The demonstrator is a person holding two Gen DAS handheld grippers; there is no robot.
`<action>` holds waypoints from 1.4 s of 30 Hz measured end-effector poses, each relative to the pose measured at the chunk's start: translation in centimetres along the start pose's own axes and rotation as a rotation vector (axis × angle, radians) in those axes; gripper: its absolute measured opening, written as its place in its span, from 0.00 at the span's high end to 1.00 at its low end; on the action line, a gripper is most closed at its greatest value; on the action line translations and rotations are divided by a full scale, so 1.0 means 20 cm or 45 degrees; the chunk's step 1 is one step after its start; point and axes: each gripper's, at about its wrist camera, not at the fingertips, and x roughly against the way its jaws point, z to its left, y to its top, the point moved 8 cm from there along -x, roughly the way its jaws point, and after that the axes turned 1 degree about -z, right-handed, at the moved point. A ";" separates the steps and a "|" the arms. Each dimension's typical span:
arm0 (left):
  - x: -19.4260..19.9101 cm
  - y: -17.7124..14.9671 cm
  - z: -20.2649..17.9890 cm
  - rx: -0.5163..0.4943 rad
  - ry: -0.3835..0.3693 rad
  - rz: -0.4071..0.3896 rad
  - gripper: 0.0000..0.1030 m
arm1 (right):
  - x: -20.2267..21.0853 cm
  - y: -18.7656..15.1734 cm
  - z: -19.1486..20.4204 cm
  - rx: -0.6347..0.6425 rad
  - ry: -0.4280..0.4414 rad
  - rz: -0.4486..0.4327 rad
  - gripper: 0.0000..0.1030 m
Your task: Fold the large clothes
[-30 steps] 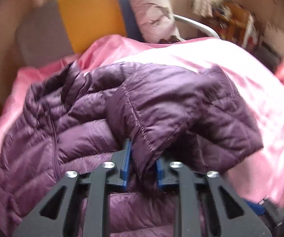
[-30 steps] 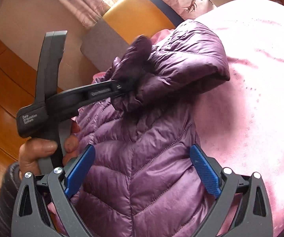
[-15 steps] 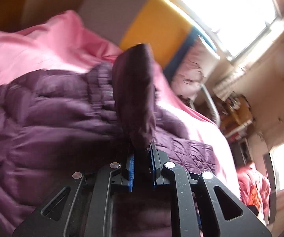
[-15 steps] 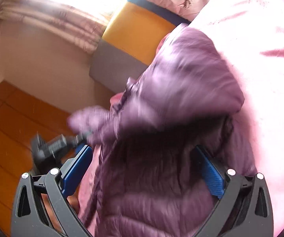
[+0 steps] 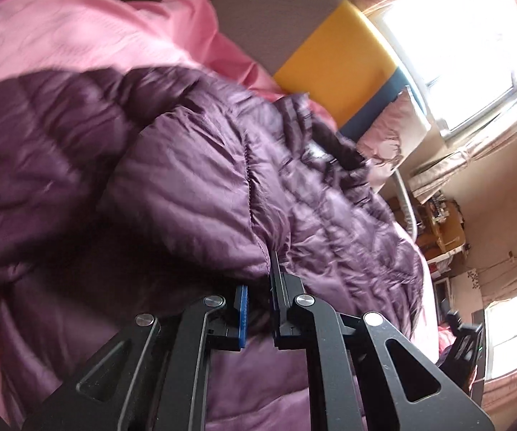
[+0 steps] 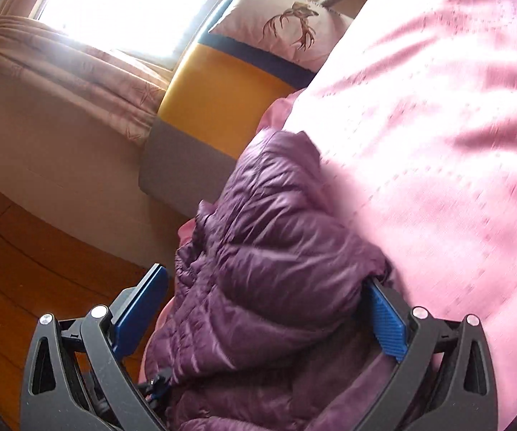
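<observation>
One purple jacket (image 5: 193,186); one pink bedspread (image 6: 438,107); one pillow (image 6: 276,25).

Setting: home bedroom. Bed with pink cover (image 6: 438,125), padded yellow-and-grey headboard (image 6: 218,97), deer-print pillow (image 6: 280,25), curtained window (image 5: 456,46), wood floor (image 6: 42,251), cluttered shelves (image 5: 441,222).
</observation>
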 end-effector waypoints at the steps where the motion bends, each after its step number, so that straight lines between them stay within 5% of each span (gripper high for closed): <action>1: 0.00 -0.02 0.03 0.002 0.013 0.004 0.91 | 0.00 0.01 -0.02 -0.013 0.005 -0.002 0.02; 9: 0.02 -0.06 0.06 0.021 -0.020 0.002 0.86 | 0.03 0.03 -0.06 0.021 -0.036 0.042 0.02; 11: 0.07 -0.05 0.07 0.026 -0.025 -0.017 0.65 | 0.04 0.01 -0.03 0.141 -0.134 0.096 0.02; 12: 0.12 -0.04 0.07 0.034 -0.033 -0.046 0.40 | 0.05 -0.01 -0.03 0.203 -0.184 0.106 0.02; 14: 0.21 -0.03 0.11 0.063 -0.028 -0.122 0.24 | 0.12 -0.04 -0.03 0.294 -0.257 0.133 0.02; 19: 0.27 -0.01 0.22 0.167 -0.064 -0.133 0.24 | 0.24 -0.08 0.12 0.544 -0.300 0.091 0.02; 24: 0.28 0.06 0.28 0.172 -0.051 -0.140 0.35 | 0.08 -0.10 0.32 0.776 -0.347 0.106 0.02; 28: 0.21 0.08 0.28 0.131 -0.020 -0.074 0.75 | -0.12 -0.08 0.31 0.824 -0.433 0.152 0.02; 30: 0.21 0.07 0.27 0.081 -0.012 -0.061 0.88 | -0.19 -0.07 0.26 0.851 -0.501 0.163 0.02; 35: 0.17 -0.04 0.21 -0.034 0.031 -0.017 0.90 | -0.28 -0.03 -0.04 0.832 -0.817 0.262 0.02; 37: 0.13 -0.06 0.23 -0.041 0.051 0.000 0.90 | -0.29 -0.03 -0.14 0.720 -0.780 0.300 0.02; 42: 0.10 -0.02 0.24 -0.013 0.099 -0.008 0.88 | -0.30 -0.03 -0.13 0.764 -0.801 0.273 0.02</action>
